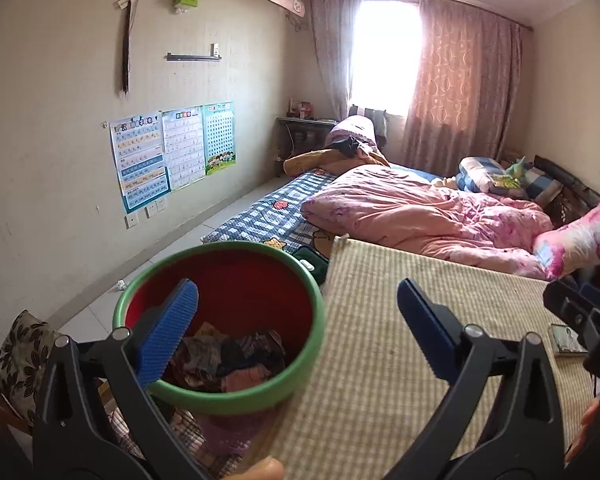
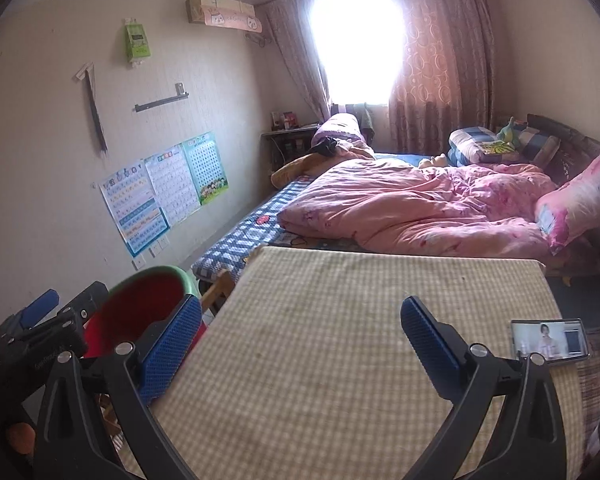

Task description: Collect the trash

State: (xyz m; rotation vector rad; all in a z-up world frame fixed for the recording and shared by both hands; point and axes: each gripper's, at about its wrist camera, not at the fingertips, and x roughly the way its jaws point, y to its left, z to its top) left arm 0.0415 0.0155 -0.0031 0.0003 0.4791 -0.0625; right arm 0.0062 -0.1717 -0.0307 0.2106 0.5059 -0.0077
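Black-armed and blue-padded, the left gripper [image 1: 298,322] stands with its jaws wide and nothing between the pads; the right gripper [image 2: 302,330] is just as wide and just as empty. Both hang above the near part of the table [image 2: 340,320], whose checked cloth lies bare across its middle. Beyond the table's far edge runs the bed [image 2: 420,208], heaped with a pink quilt. Off the table's left edge stands the bin [image 1: 220,396], red inside with a green rim, and the trash [image 1: 228,356], crumpled wrappers and scraps, lies in its bottom. A strip of pale floor [image 1: 172,248] stays open between the wall and the bed, left of the table. Near the table's right edge a phone [image 2: 550,340] lies flat, screen lit.
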